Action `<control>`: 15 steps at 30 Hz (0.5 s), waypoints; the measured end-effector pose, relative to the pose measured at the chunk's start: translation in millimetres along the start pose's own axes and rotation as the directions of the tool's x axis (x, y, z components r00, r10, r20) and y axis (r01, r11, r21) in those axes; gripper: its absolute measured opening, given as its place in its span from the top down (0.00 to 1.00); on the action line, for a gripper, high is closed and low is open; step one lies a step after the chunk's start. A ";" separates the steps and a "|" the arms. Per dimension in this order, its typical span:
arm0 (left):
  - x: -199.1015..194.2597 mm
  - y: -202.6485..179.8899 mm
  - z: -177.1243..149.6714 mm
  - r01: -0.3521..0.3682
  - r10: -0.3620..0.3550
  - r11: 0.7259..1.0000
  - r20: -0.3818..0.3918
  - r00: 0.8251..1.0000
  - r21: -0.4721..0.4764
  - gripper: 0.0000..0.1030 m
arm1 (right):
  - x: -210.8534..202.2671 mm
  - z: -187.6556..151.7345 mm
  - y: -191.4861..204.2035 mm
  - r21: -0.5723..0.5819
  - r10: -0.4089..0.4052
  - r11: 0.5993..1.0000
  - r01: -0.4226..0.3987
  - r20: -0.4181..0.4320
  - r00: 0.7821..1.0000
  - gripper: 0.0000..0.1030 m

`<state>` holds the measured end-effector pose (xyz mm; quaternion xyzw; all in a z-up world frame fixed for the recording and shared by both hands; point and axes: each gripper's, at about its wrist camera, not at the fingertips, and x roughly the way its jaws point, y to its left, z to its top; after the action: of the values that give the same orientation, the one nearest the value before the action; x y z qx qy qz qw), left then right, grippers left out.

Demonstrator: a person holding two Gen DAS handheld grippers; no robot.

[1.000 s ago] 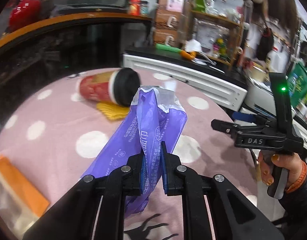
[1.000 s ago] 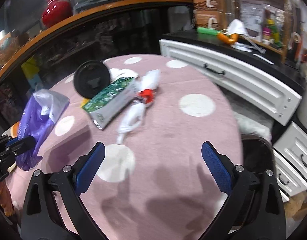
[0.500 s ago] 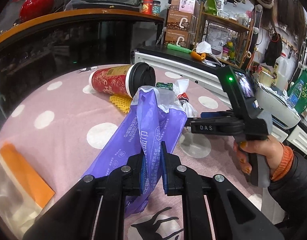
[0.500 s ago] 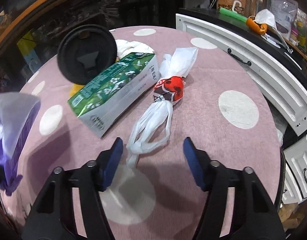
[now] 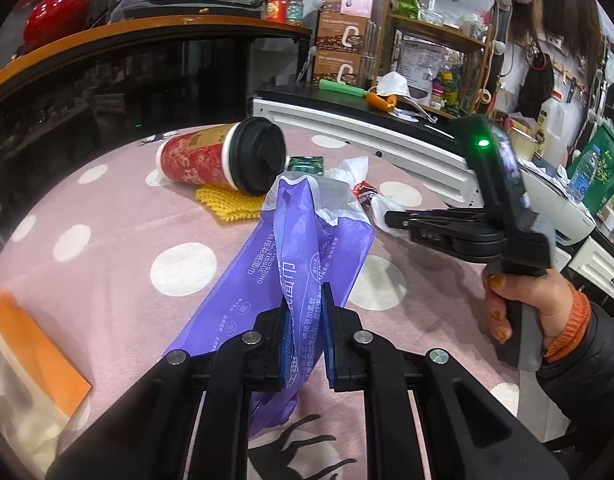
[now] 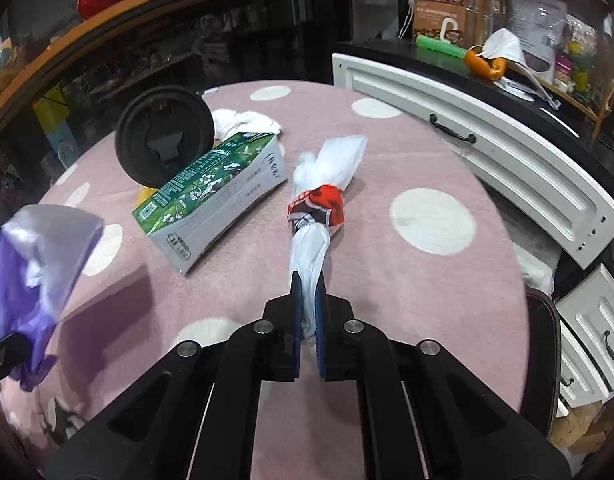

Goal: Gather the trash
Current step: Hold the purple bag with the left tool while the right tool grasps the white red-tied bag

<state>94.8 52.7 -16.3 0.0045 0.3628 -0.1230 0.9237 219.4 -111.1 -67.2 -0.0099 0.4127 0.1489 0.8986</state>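
Note:
My left gripper [image 5: 305, 312] is shut on a purple plastic bag [image 5: 295, 248] and holds it up with its mouth open; the bag also shows in the right wrist view [image 6: 35, 264]. My right gripper [image 6: 309, 300] is shut on the tail of a knotted white plastic bag with a red wrapper [image 6: 319, 204], which lies on the pink dotted tablecloth [image 6: 407, 288]. In the left wrist view the right gripper [image 5: 391, 216] reaches to that bag [image 5: 367, 196]. A green carton [image 6: 211, 196] and a red cup with a black lid [image 5: 223, 158] lie beside it.
A yellow knitted coaster [image 5: 227, 202] lies under the cup. A crumpled white tissue [image 6: 243, 120] is behind the carton. An orange-and-clear packet [image 5: 31, 344] lies at the left edge. White drawers [image 6: 487, 164] and a dark counter border the table.
My right gripper moved forward and down to the white bag's tail and closed from wide open onto it. The left gripper kept holding the purple bag.

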 end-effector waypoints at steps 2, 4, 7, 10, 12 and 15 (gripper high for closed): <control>0.5 -5.8 0.1 0.008 -0.008 1.000 -0.001 1.000 0.013 0.87 | -13.0 -5.6 -7.5 0.002 -0.012 1.000 0.012 0.021 1.000 0.94; 1.8 -11.8 0.3 0.019 -0.019 1.000 0.001 1.000 0.025 0.87 | -26.8 -11.4 -15.2 0.003 -0.027 1.000 0.027 0.044 0.999 0.94; 3.9 -21.5 1.3 0.048 -0.047 0.998 -0.003 0.999 0.037 0.87 | -47.6 -20.8 -31.3 0.025 -0.034 0.999 0.032 0.066 0.997 0.94; 6.7 -33.7 3.2 0.081 -0.081 0.995 -0.005 0.997 0.051 0.87 | -69.8 -32.0 -51.3 0.047 -0.069 0.997 0.065 0.092 0.993 0.94; 8.3 -42.0 4.1 0.095 -0.094 0.994 -0.007 0.996 0.063 0.87 | -81.6 -38.4 -64.5 0.061 -0.096 0.994 0.090 0.105 0.990 0.94; 11.2 -56.8 6.0 0.131 -0.130 0.988 -0.017 0.991 0.082 0.87 | -98.7 -47.6 -84.6 0.094 -0.127 0.989 0.117 0.119 0.985 0.94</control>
<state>93.6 -5.5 -14.8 0.0197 0.3622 -0.1981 0.9106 146.8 -224.2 -34.0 0.0132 0.3604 0.0758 0.9296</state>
